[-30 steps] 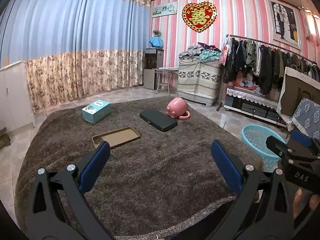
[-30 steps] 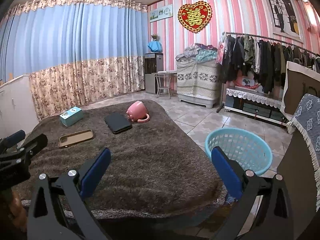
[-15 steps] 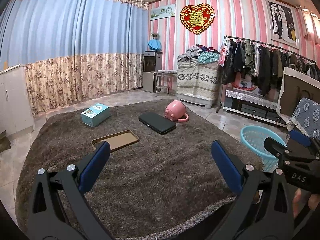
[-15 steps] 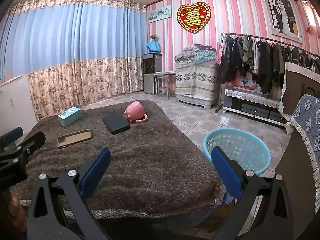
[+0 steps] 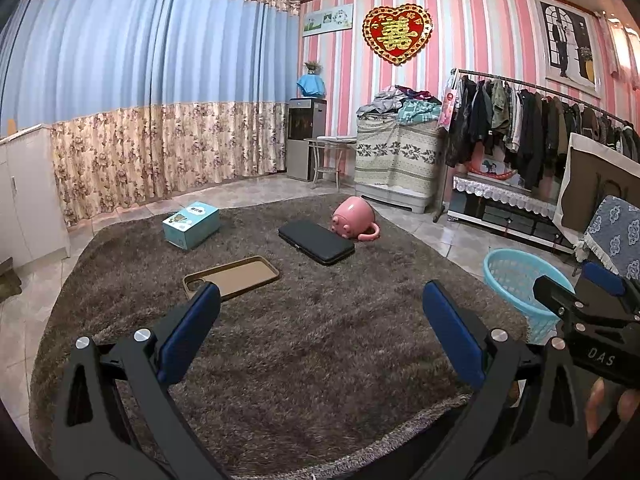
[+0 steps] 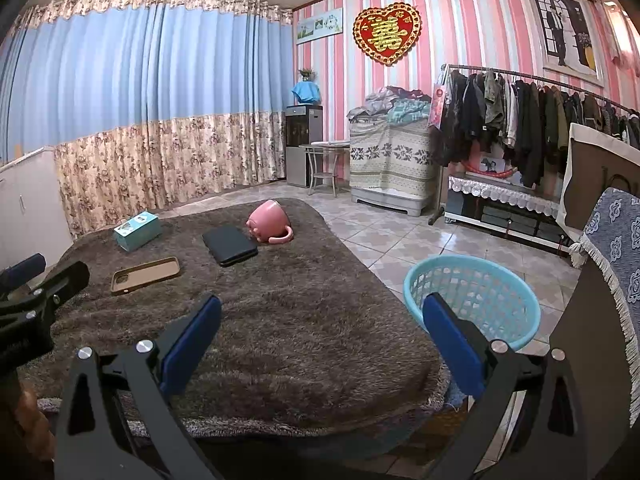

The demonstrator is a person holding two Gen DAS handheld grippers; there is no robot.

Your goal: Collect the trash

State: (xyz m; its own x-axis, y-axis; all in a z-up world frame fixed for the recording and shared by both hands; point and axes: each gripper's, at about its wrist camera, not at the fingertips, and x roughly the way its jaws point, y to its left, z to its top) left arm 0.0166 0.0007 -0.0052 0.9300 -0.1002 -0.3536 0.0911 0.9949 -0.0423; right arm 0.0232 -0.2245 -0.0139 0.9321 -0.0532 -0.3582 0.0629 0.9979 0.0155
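Observation:
On a shaggy brown rug (image 5: 304,344) lie a teal carton (image 5: 191,219), a tan phone case (image 5: 232,275), a black flat case (image 5: 316,241) and a pink mug (image 5: 354,221) tipped on its side. A light blue mesh basket (image 6: 476,296) stands on the tiles off the rug's right edge. My left gripper (image 5: 320,332) hovers open above the near part of the rug, nothing between its blue pads. My right gripper (image 6: 320,332) is open too, held over the rug's near right corner beside the basket. In the right wrist view the same items show: carton (image 6: 137,230), phone case (image 6: 146,274), black case (image 6: 229,244), mug (image 6: 270,227).
A clothes rack (image 5: 532,136) full of dark garments lines the right wall above a low lace-covered shelf (image 5: 504,208). A covered cabinet (image 5: 394,160) piled with clothes stands at the back. A chair with a blue patterned cover (image 6: 612,264) is at the near right. Curtains fill the left wall.
Both cameras have tilted slightly upward, so the rug items sit a touch lower and nearer in the frame. Both grippers stay open and nothing on the rug has moved.

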